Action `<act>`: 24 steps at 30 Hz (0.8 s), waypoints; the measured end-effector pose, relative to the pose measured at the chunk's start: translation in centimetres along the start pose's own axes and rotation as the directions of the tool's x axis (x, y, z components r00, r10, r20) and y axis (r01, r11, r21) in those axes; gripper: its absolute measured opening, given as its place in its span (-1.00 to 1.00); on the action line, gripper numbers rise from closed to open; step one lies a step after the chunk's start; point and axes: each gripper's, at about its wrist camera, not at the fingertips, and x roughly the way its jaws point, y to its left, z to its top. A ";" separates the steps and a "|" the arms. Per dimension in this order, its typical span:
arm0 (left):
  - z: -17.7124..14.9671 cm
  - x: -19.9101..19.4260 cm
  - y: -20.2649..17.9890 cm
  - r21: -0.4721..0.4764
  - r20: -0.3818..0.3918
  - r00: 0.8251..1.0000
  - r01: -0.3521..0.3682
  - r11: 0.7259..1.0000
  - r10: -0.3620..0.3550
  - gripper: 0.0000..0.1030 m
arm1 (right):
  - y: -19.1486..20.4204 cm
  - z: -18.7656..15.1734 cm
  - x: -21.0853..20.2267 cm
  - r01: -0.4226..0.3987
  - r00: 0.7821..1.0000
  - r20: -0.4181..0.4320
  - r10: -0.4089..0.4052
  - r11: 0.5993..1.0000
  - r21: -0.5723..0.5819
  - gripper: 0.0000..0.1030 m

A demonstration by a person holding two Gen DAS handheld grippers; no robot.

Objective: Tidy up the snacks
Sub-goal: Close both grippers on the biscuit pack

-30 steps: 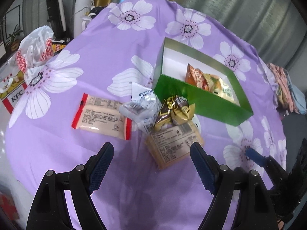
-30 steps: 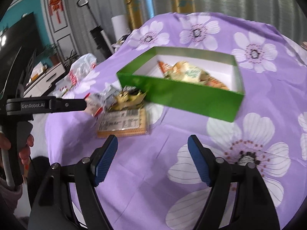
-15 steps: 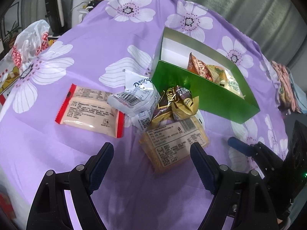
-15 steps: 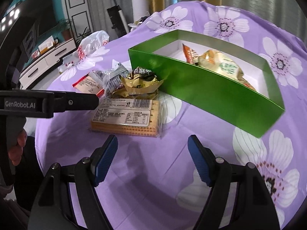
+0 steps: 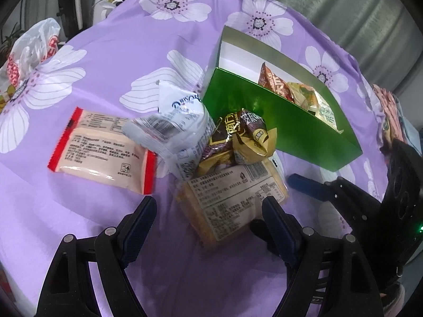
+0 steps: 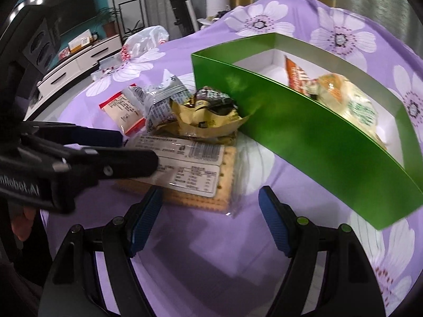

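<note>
Both grippers hang open over the purple flowered tablecloth (image 5: 111, 60), nothing between their blue pads. Left gripper (image 5: 208, 219) sits just short of the cracker pack (image 5: 232, 198), whose label faces up; the right gripper (image 6: 210, 211) is near the same pack (image 6: 195, 174) from its other side, pads not touching it. On the pack's far end lies a crumpled gold-and-brown wrapper (image 5: 243, 140), beside a white-and-grey pouch (image 5: 177, 124) that overlaps a flat red-edged packet (image 5: 103, 150). This heap of 4 snacks lies against the outer wall of the green box (image 5: 280, 121). Inside the box, toward its right end, lie an orange packet (image 6: 296, 75) and pale crinkled packets (image 6: 351, 103). At the cloth's far left edge sits a white plastic bag (image 5: 29, 50).
</note>
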 end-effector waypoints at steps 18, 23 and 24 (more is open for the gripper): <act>-0.1 0.0 0.6 0.009 0.009 1.000 0.023 1.000 -0.023 0.13 | 1.4 0.4 0.4 -0.080 0.996 -0.034 0.079 0.995 -0.051 -0.07; -0.5 -0.6 0.1 0.028 0.020 1.000 0.014 1.000 -0.015 0.13 | 1.7 -0.2 -0.2 -0.071 0.997 -0.022 0.070 0.997 -0.025 -0.08; -0.5 -0.9 -0.1 0.035 0.025 1.000 0.018 0.999 -0.018 0.13 | 1.9 -0.3 -0.4 -0.071 0.997 -0.018 0.071 0.997 -0.013 -0.08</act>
